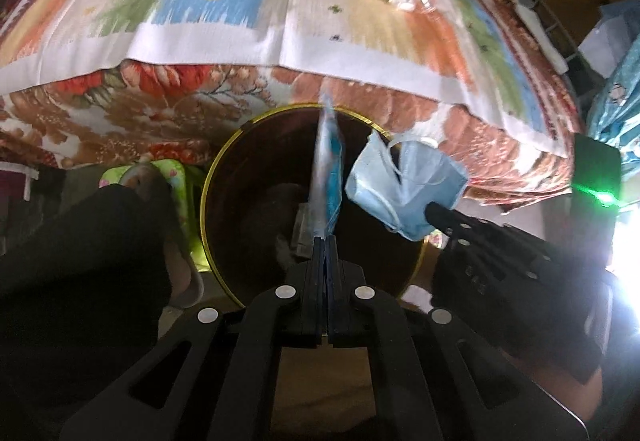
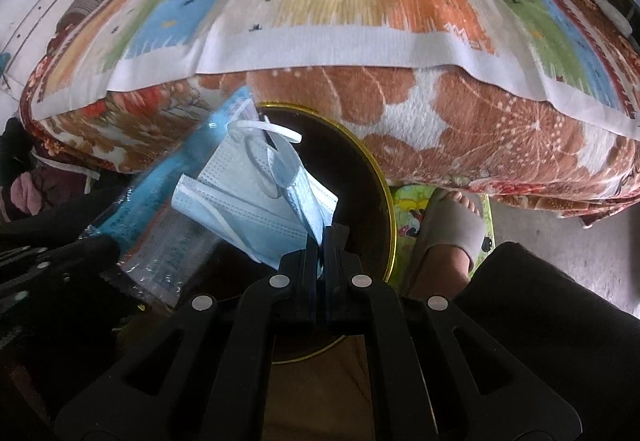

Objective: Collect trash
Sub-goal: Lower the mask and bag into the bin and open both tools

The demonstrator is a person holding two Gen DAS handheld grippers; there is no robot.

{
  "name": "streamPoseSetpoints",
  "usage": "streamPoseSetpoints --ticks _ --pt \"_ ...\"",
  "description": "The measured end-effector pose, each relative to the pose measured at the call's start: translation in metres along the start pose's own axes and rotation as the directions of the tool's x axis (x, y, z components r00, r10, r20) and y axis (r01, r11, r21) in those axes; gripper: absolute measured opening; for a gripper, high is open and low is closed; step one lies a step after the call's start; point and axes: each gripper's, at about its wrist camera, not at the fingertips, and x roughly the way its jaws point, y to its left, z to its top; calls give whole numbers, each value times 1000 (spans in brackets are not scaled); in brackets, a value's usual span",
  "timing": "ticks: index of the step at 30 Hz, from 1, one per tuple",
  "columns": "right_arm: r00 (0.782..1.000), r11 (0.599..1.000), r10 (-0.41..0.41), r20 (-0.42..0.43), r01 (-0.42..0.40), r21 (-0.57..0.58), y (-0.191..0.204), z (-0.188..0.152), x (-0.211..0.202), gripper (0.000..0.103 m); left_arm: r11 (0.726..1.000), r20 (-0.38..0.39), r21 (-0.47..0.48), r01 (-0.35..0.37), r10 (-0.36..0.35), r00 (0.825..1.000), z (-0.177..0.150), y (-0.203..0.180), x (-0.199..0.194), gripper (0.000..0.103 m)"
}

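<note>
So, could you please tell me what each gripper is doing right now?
Left gripper: closed on the plastic wrapper.
Right gripper: closed on the face mask.

Before you lies a bed (image 2: 400,109) under a floral blanket (image 2: 500,137); a striped mat (image 2: 360,21) tops it. Below its edge, your sandalled foot (image 2: 452,225) rests.

Dim indoors, with blown-out white glare (image 1: 626,241) at the right edge of the left view (a green flare (image 1: 606,197) beside it). Motion blur across the bedspread (image 1: 224,9). Strong fisheye bending and dark corners. Bin (image 2: 360,169) interior lost in shadow.
</note>
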Motion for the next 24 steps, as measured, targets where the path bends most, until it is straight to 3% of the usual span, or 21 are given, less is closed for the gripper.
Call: streamPoseSetpoints --ticks 15,17,20,22,23,24 --pt "995 1000 -22 -95 22 -4 3 -2 34 2 995 -111 -19 -102 99 989 8 6 44 0" --pt "995 1000 -14 -96 13 -12 5 -3 34 4 994 -108 -27 -106 103 989 9 7 44 0" --pt "995 1000 -10 -96 8 -13 7 -3 35 18 994 -111 -34 -102 98 989 9 8 44 1" --pt "995 1000 5 -99 -5 -1 5 -2 34 29 992 -103 -65 -108 101 990 12 13 41 10" --pt "995 1000 9 -98 -9 2 5 -2 34 34 990 -93 -79 -116 108 990 13 16 40 25" --pt "995 1000 13 -94 -12 3 5 -1 33 37 987 -71 -92 -129 123 990 15 18 36 33"
